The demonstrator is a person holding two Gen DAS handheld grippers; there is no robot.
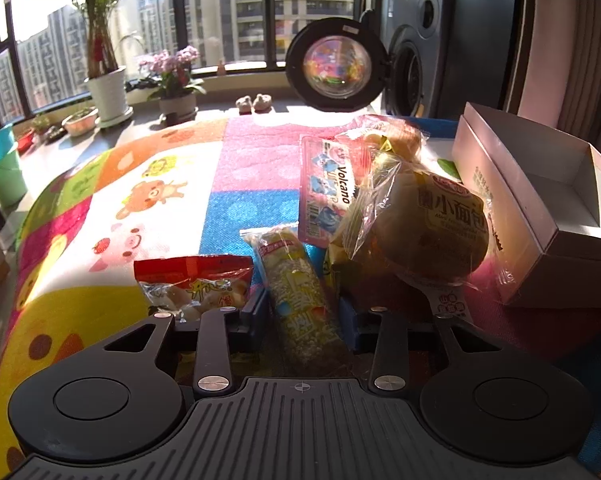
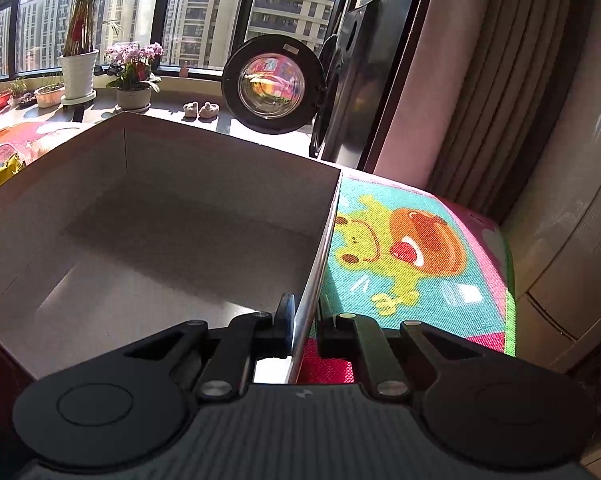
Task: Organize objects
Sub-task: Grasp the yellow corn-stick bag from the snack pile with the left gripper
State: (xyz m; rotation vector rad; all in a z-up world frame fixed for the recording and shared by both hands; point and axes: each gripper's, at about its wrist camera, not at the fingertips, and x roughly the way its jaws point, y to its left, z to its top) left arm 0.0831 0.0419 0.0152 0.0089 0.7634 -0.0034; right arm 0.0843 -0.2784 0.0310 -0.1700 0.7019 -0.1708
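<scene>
In the left wrist view, my left gripper (image 1: 303, 312) straddles a long yellow-green snack bar (image 1: 300, 296) lying on the colourful mat; its jaws stand apart on either side of it. A red snack packet (image 1: 192, 280) lies to the left. A pink Volcano packet (image 1: 328, 188) and a bagged round bun (image 1: 432, 224) lie to the right, beside an open cardboard box (image 1: 540, 200). In the right wrist view, my right gripper (image 2: 303, 322) is shut on the right wall of the box (image 2: 320, 248), which is empty inside.
A washing machine with its round door open (image 1: 340, 64) stands beyond the mat. Potted plants (image 1: 104, 88) line the window sill. A green bucket (image 1: 0, 168) stands at far left. A curtain and wall (image 2: 520, 120) are close on the right of the box.
</scene>
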